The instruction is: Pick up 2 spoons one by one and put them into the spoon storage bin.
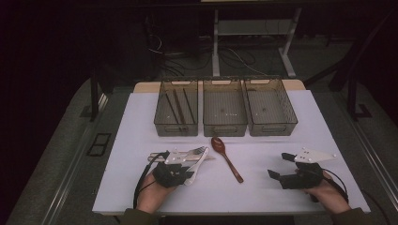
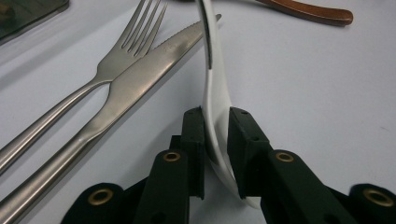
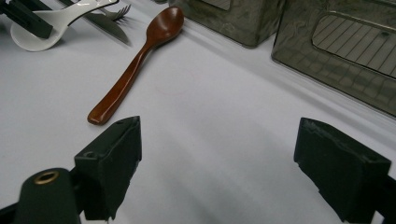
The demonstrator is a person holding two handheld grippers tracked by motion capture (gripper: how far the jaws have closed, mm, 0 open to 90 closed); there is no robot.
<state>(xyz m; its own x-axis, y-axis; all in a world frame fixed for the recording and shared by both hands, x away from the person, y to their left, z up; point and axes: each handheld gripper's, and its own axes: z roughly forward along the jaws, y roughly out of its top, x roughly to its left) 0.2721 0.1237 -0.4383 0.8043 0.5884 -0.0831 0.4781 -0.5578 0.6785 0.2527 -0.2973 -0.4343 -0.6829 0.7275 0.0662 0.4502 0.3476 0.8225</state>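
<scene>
White spoon [image 2: 215, 100] on edge beside knife [image 2: 140, 81]

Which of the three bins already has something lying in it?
The left bin: dark chopsticks lie along its floor. The middle bin and the right bin hold none; whether the small specks on their floors are objects is unclear.

Glossy white plastic spoon [image 2: 215, 100]

Three smoky clear plastic bins [image 1: 225, 114] stand side by side at the desk's [image 1: 263, 187] twelve o'clock. A brown wooden spoon [image 1: 226, 158] lies at centre; a steel fork [image 2: 116, 51], steel knife [image 2: 130, 88] and white plastic spoon [image 2: 215, 100] lie at its nine o'clock.
</scene>
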